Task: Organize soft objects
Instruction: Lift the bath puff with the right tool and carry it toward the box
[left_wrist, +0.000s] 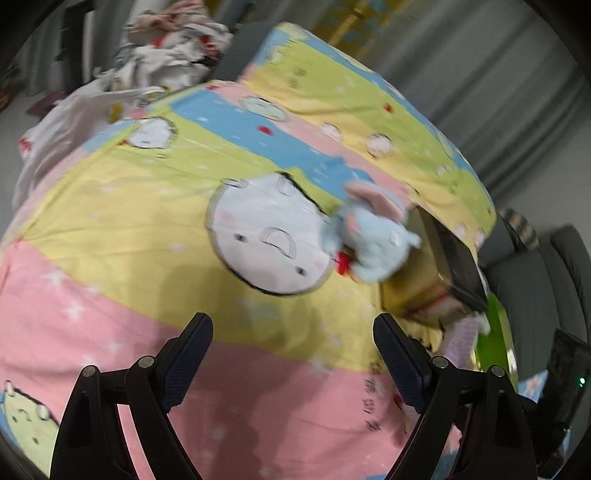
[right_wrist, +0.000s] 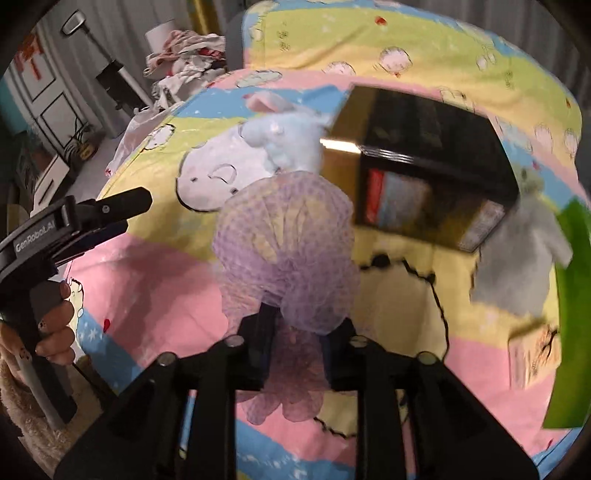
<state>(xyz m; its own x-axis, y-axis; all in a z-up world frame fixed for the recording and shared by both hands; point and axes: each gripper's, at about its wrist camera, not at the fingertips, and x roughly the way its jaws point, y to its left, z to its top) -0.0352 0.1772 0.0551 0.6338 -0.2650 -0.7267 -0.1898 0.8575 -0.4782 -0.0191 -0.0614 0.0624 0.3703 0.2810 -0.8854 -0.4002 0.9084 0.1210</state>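
Note:
A light blue plush elephant (left_wrist: 373, 236) lies on the patterned bedspread (left_wrist: 147, 206), against the side of a gold box with a dark inside (left_wrist: 432, 266). My left gripper (left_wrist: 291, 354) is open and empty, near the bed's front, left of the box. My right gripper (right_wrist: 301, 347) is shut on a purple mesh bath pouf (right_wrist: 284, 240) and holds it above the bed, in front of the box (right_wrist: 424, 155). The elephant (right_wrist: 288, 136) shows beyond the pouf. A grey plush toy (right_wrist: 521, 251) lies right of the box.
A pile of white clothes (left_wrist: 162, 55) lies at the far end of the bed. A green sheet (right_wrist: 569, 314) lies at the bed's right edge. A grey chair (left_wrist: 535, 280) stands beside the bed. Grey curtains hang behind.

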